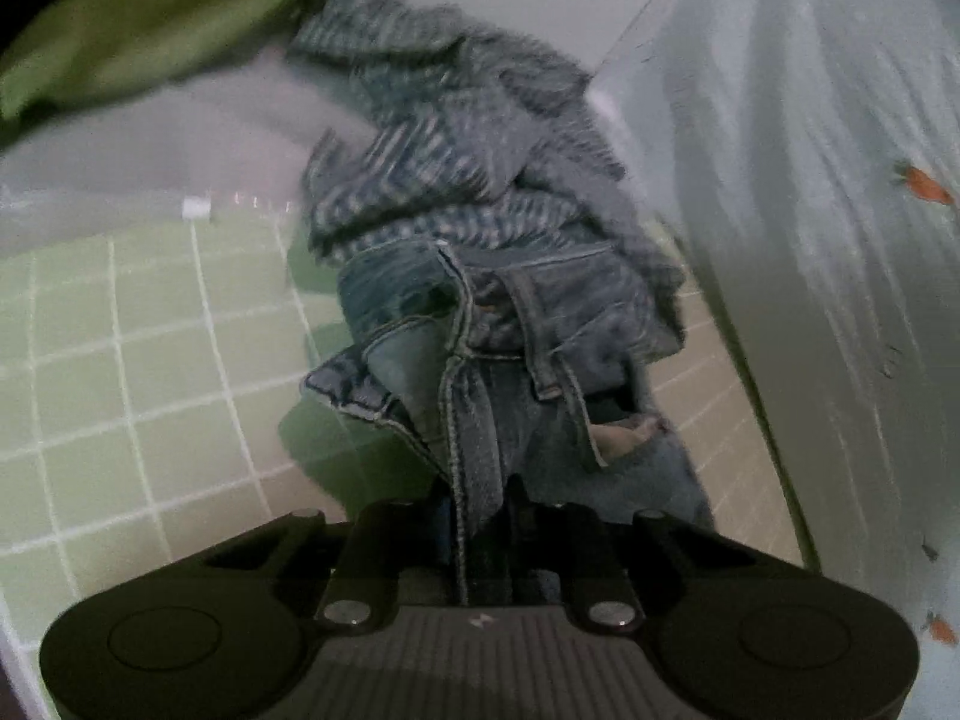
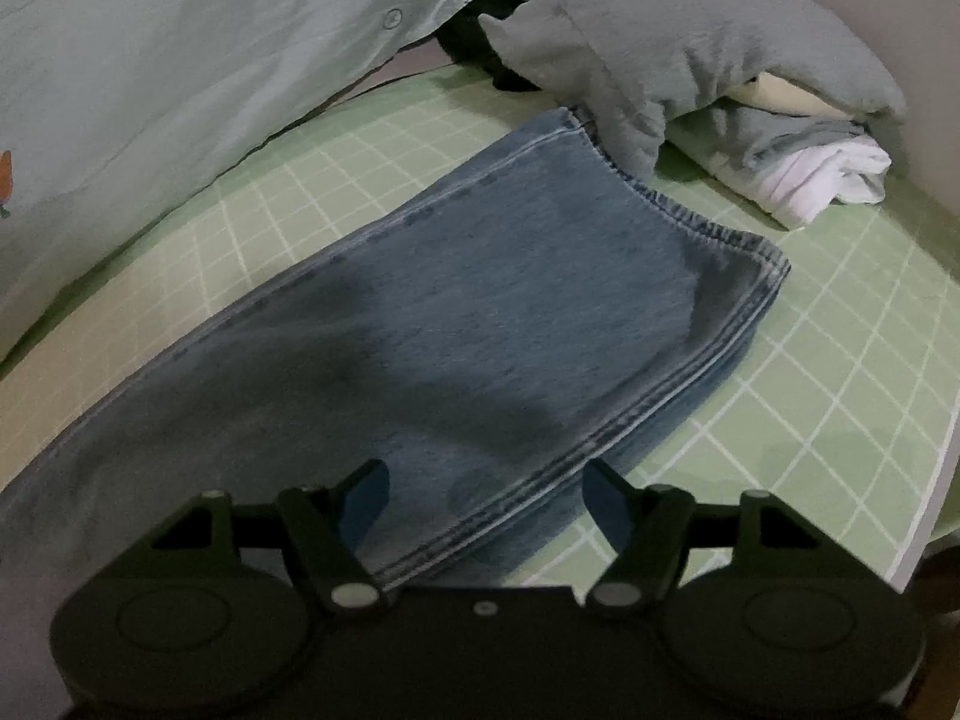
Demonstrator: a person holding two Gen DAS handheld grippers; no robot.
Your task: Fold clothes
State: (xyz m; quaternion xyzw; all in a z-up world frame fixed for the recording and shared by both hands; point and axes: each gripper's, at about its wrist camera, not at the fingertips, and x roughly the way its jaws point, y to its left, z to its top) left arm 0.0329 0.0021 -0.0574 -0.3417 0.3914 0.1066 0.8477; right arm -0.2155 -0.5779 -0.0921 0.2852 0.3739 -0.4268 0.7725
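Blue jeans [image 1: 480, 324] hang bunched in the left wrist view, lifted above the green grid mat [image 1: 120, 360]. My left gripper [image 1: 480, 516] is shut on the jeans' waistband seam, and the striped inner lining shows above. In the right wrist view the jeans' legs [image 2: 480, 324] lie flat and stacked on the mat [image 2: 810, 360], hems toward the far right. My right gripper [image 2: 486, 492] hovers open just over the legs' near edge, with one finger on each side of the side seam and nothing clamped.
A person's pale green shirt [image 2: 150, 90] with small carrot prints fills the left side. Grey and white clothes [image 2: 750, 96] are piled at the mat's far right corner. A lime green cloth [image 1: 150, 30] lies at the upper left. The mat's edge [image 2: 924, 510] curves at the right.
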